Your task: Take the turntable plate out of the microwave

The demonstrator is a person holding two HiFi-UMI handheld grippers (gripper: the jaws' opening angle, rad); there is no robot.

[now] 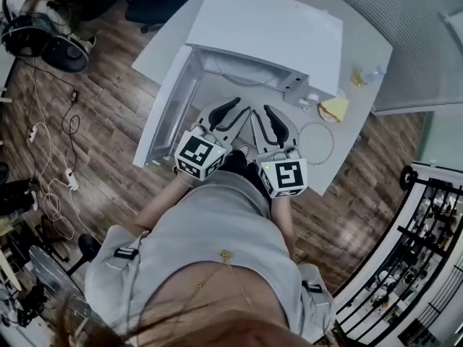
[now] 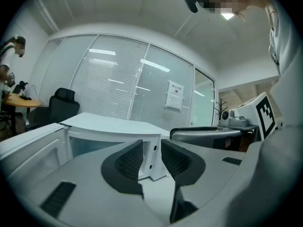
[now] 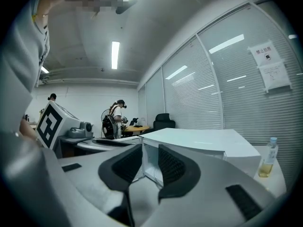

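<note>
A white microwave [image 1: 268,35] stands on a white table [image 1: 362,42], its door [image 1: 163,114] swung open to the left. Both grippers hover side by side just in front of the open cavity. My left gripper [image 1: 233,108] and my right gripper [image 1: 269,114] point at the microwave. In the left gripper view the jaws [image 2: 151,150] stand a narrow gap apart with nothing between them, and the microwave [image 2: 109,136] lies ahead. The right gripper [image 3: 150,160] shows the same empty gap. A clear round disc or ring [image 1: 316,144] lies on the table right of the microwave. The cavity floor is hidden.
A yellow cloth [image 1: 334,108] and a small bottle [image 1: 369,74] sit on the table's right part; the bottle [image 3: 269,161] also shows in the right gripper view. Cables and a power strip [image 1: 69,176] lie on the wooden floor at left. People stand far off [image 3: 113,119].
</note>
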